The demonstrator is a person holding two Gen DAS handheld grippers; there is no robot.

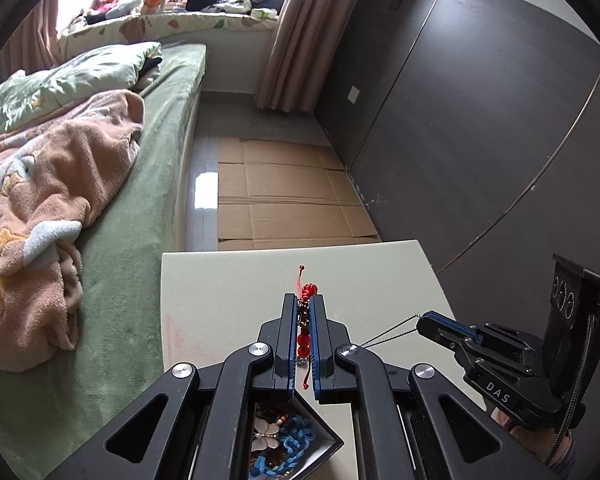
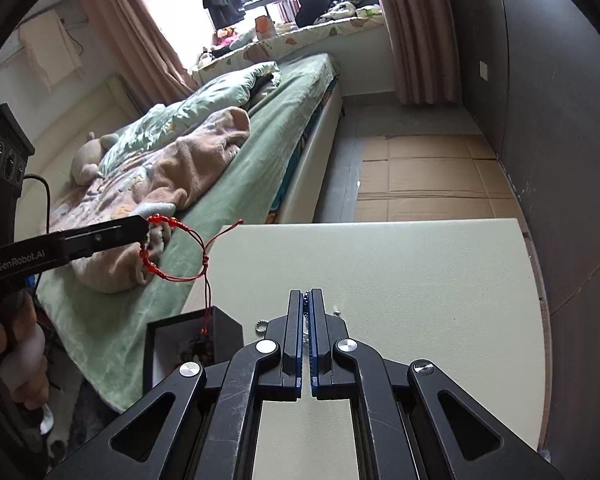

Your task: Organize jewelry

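My left gripper (image 1: 304,300) is shut on a red beaded bracelet (image 1: 305,322) with red cord, held in the air above the black jewelry box (image 1: 320,424). In the right wrist view the bracelet (image 2: 162,246) hangs from the left gripper (image 2: 142,226), its cord dangling over the box (image 2: 220,328). My right gripper (image 2: 307,294) is shut on a thin silver bead chain (image 2: 262,325) above the white table (image 2: 420,280). The chain (image 1: 392,332) also shows at the right gripper (image 1: 422,322) in the left wrist view. The box holds a butterfly piece and blue beads.
A bed (image 1: 140,200) with green sheet and pink blanket lies left of the table (image 1: 228,300). Flat cardboard (image 1: 292,192) covers the floor beyond. A dark wardrobe wall (image 1: 480,120) stands on the right.
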